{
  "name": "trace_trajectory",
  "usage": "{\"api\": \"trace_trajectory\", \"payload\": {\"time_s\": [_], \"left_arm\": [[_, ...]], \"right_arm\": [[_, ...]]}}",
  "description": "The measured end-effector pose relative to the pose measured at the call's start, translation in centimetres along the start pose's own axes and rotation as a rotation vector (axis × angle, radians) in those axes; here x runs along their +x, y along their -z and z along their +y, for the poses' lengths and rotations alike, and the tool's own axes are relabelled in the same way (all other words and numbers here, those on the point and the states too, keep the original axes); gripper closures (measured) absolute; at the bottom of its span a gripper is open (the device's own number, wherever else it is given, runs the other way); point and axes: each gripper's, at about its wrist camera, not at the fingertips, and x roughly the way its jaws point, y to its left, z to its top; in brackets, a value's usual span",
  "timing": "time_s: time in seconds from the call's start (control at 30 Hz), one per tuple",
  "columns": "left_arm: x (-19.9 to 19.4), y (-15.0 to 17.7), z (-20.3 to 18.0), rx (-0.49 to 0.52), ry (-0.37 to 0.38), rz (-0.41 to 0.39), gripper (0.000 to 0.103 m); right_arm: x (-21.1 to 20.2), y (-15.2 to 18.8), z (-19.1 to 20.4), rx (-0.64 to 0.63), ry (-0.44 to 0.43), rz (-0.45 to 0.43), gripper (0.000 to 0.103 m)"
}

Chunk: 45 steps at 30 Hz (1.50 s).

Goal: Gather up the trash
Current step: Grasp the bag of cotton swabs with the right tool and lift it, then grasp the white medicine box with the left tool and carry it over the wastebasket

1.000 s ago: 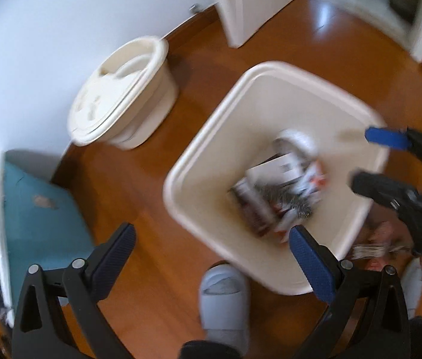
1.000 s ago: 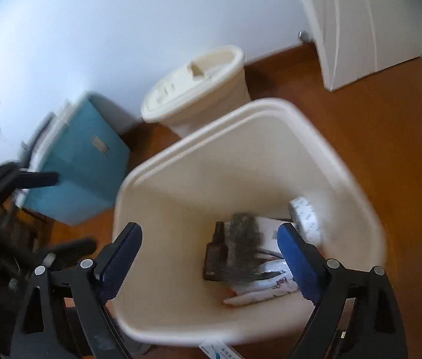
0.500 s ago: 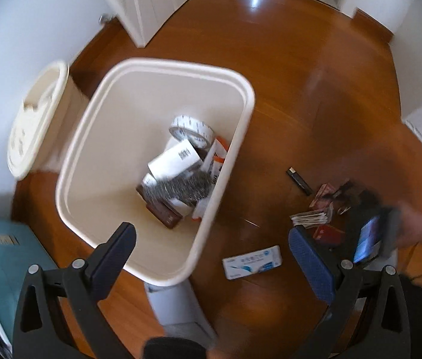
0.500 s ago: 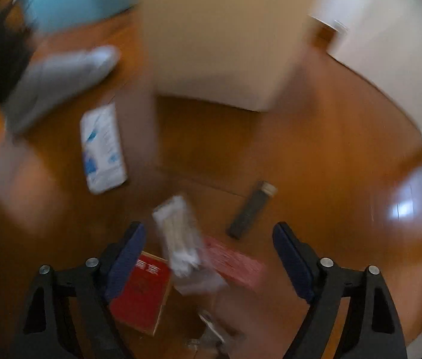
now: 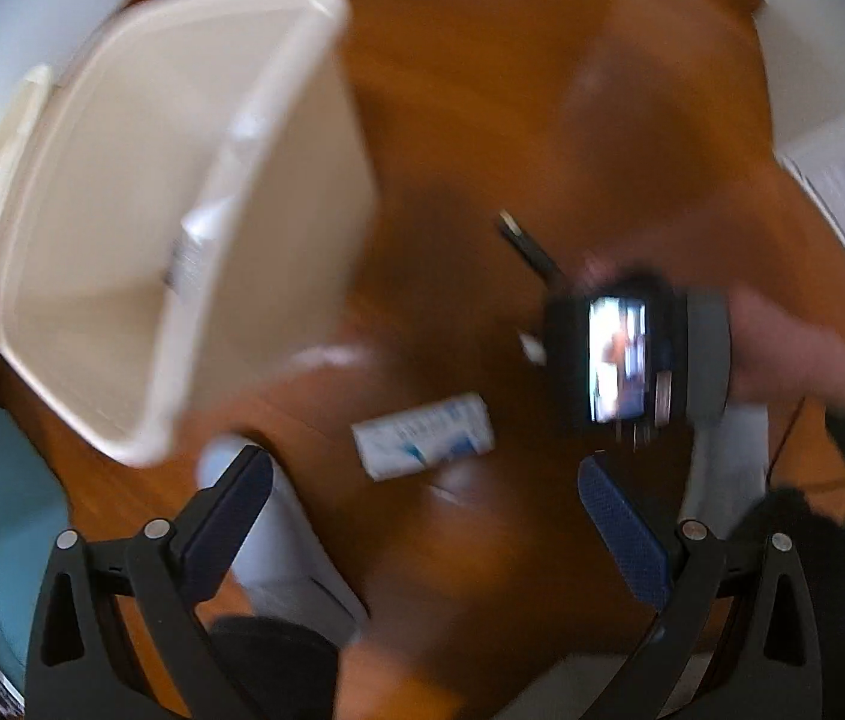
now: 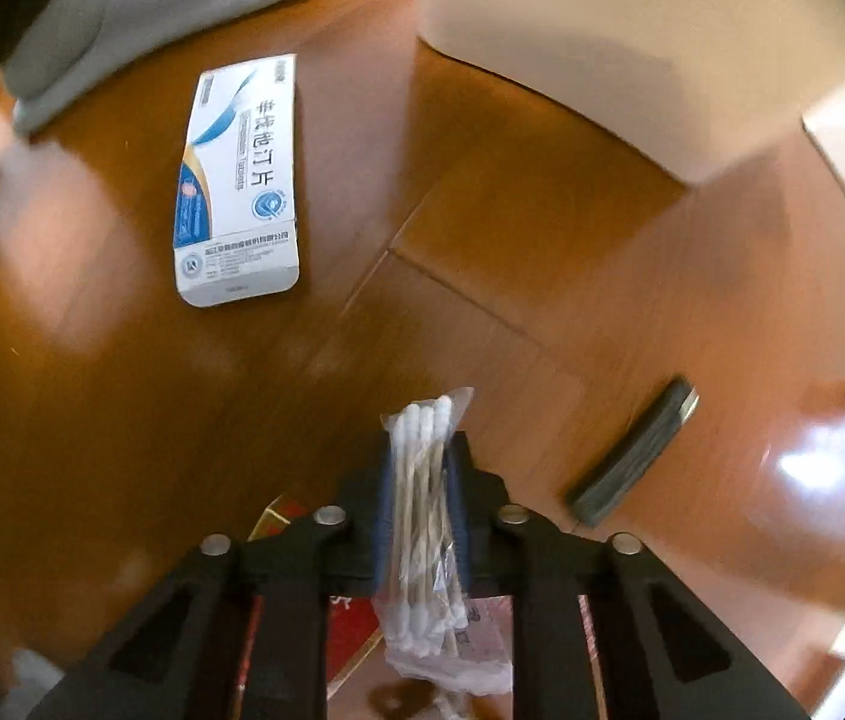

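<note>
Cotton swabs (image 6: pixel 422 516) in clear wrapper, clamped by right hand-held gripper (image 6: pixel 422 450), left (image 5: pixel 422 516) apart

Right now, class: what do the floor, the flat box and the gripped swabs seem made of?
Floor: probably varnished wood; plank seams, glossy glare.
Flat box: likely coated card; printed faces, folded edges.
Swabs: apparently wooden sticks, cotton tips, in a clear crinkly plastic bag.

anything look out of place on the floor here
Yes: litter lies loose on the wooden floor beside the cream bin instead of in it: a white and blue medicine box and a dark lighter. The right gripper is shut on a bag of cotton swabs.
</note>
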Motion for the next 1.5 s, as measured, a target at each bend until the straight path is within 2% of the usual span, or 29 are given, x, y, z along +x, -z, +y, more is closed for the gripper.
{"api": "trace_trajectory", "payload": {"time_s": [0.07,0.17,0.27,0.33,0.4,0.47,0.53,0.57,0.63,0.73,0.87,0.93,1.03,1.07,1.1,1.13,1.17,1.33,1.5], "left_arm": [[1.9,1.0,-0.7,-0.031,0.042,0.058,0.000],[5.8,3.1,0.2,-0.216,0.080,0.146,0.000],[10.8,6.3,2.6,-0.565,0.107,0.230,0.000],[14.1,8.8,4.3,-0.874,0.167,0.272,0.000],[16.1,9.8,5.3,-1.124,0.229,0.243,0.000],[17.2,9.6,6.4,-1.329,0.290,0.128,0.000],[18.5,9.5,7.0,-1.460,0.313,0.060,0.000],[19.5,9.4,7.1,-1.493,0.303,0.070,0.000],[21.5,9.1,7.1,-1.525,0.276,0.123,0.000],[22.8,9.0,7.8,-1.572,0.235,0.117,0.000],[24.0,9.4,8.3,-1.602,0.154,0.176,0.000],[24.8,10.1,8.3,-1.634,0.170,0.203,0.000],[25.1,10.4,8.6,-1.654,0.192,0.196,0.002],[25.1,10.2,8.6,-1.645,0.201,0.194,0.009],[25.0,10.0,8.8,-1.629,0.218,0.181,0.023],[24.8,9.4,8.7,-1.599,0.236,0.159,0.033],[24.6,9.0,9.0,-1.574,0.231,0.156,0.049],[24.5,9.0,9.5,-1.542,0.246,0.132,0.052],[23.7,9.6,7.3,-1.418,0.338,0.069,0.053]], "right_arm": [[-1.4,0.7,-1.5,0.098,-0.073,-0.064,0.088],[-4.7,2.4,-5.5,0.351,-0.212,-0.224,0.088],[-7.3,6.1,-9.9,0.626,-0.269,-0.357,0.088],[-8.9,9.1,-12.1,0.774,-0.288,-0.436,0.088],[-9.8,10.2,-12.7,0.849,-0.292,-0.484,0.088],[-11.1,11.7,-12.5,0.896,-0.277,-0.520,0.088],[-11.7,12.4,-11.9,0.904,-0.269,-0.534,0.088],[-11.9,12.6,-11.6,0.900,-0.261,-0.535,0.088],[-12.3,12.7,-10.3,0.889,-0.242,-0.533,0.088],[-12.5,13.3,-9.7,0.896,-0.234,-0.549,0.088],[-12.7,14.1,-9.2,0.924,-0.211,-0.571,0.088],[-13.0,14.4,-9.1,0.917,-0.183,-0.571,0.088],[-13.2,14.5,-9.3,0.917,-0.175,-0.582,0.088],[-13.3,14.6,-9.3,0.918,-0.176,-0.583,0.088],[-13.3,14.5,-9.3,0.919,-0.176,-0.583,0.088],[-13.3,14.5,-9.2,0.919,-0.176,-0.582,0.088],[-13.3,14.5,-9.2,0.919,-0.178,-0.583,0.088],[-12.9,13.8,-8.9,0.912,-0.190,-0.579,0.088],[-12.5,13.8,-8.8,0.909,-0.192,-0.565,0.088]]}}
